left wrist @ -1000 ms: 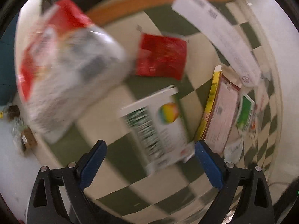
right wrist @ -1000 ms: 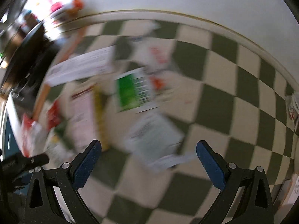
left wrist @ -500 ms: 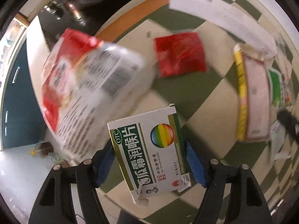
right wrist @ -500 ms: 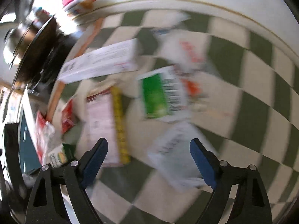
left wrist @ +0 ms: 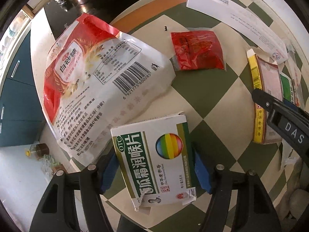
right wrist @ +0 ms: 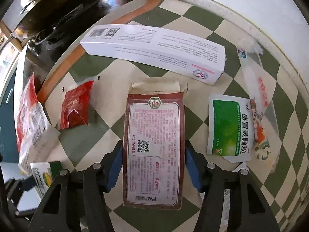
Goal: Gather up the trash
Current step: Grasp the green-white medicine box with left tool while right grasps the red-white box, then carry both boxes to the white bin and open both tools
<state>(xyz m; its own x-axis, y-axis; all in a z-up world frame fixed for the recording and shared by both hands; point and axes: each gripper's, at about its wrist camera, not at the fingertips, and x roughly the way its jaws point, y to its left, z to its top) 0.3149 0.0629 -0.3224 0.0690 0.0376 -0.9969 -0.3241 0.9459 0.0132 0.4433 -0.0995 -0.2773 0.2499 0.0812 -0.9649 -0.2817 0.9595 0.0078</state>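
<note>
A green-and-cream checkered tabletop (right wrist: pixel 119 71) beside a dark wok (right wrist: pixel 48 3).

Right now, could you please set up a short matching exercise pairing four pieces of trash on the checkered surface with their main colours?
Things:
1. small sachet
2. long flat box
3. box with rainbow ball
4. packet right of the brown-bordered box

Colours:
A. white with small print
B. bright green front
C. red
D. white with dark green band

Pairs: 1-C, 2-A, 3-D, 4-B
</note>
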